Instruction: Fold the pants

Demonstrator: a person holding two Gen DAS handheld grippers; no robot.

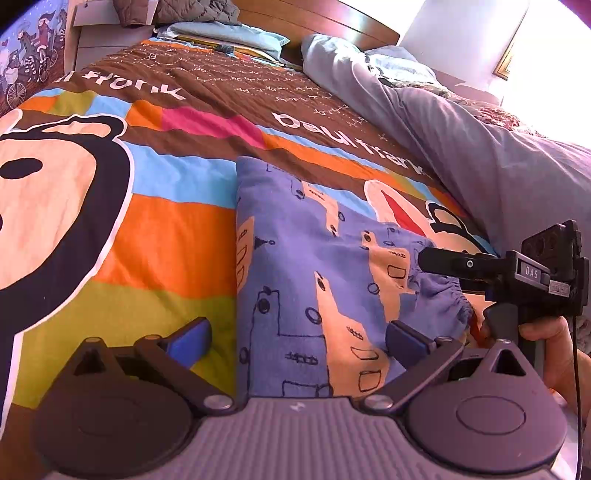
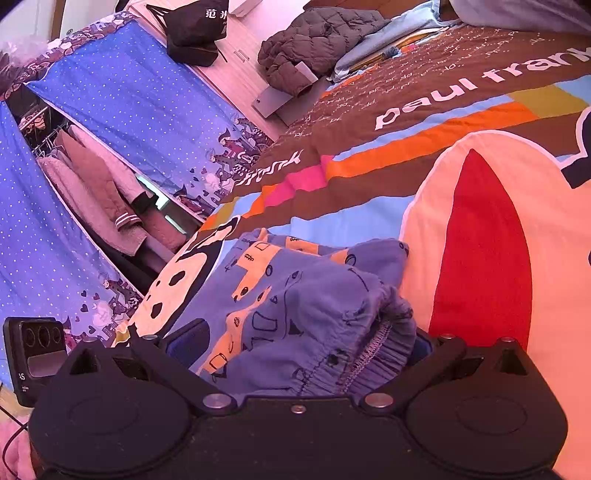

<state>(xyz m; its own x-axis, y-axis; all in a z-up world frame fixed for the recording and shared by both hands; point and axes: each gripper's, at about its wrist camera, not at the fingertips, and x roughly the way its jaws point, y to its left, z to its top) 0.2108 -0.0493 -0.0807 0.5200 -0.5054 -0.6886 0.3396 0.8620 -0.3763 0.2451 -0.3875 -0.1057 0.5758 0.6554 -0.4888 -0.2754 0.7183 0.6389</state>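
Blue pants (image 1: pixel 314 280) with an orange print lie folded lengthwise on the colourful bedspread (image 1: pixel 155 229). My left gripper (image 1: pixel 299 336) is open, its blue pads either side of the near end of the pants, just above the cloth. My right gripper (image 1: pixel 424 260) shows at the right in the left wrist view, at the elastic waistband (image 1: pixel 452 295). In the right wrist view the right gripper (image 2: pixel 306 343) stands open with the bunched waistband (image 2: pixel 369 350) lying between its fingers, and the pants (image 2: pixel 295 291) stretch away beyond.
A grey duvet (image 1: pixel 480 147) is heaped along the bed's right side. Pillows (image 1: pixel 236 33) and a dark jacket (image 2: pixel 317 40) lie at the head. A blue curtained wardrobe (image 2: pixel 122 122) stands beside the bed.
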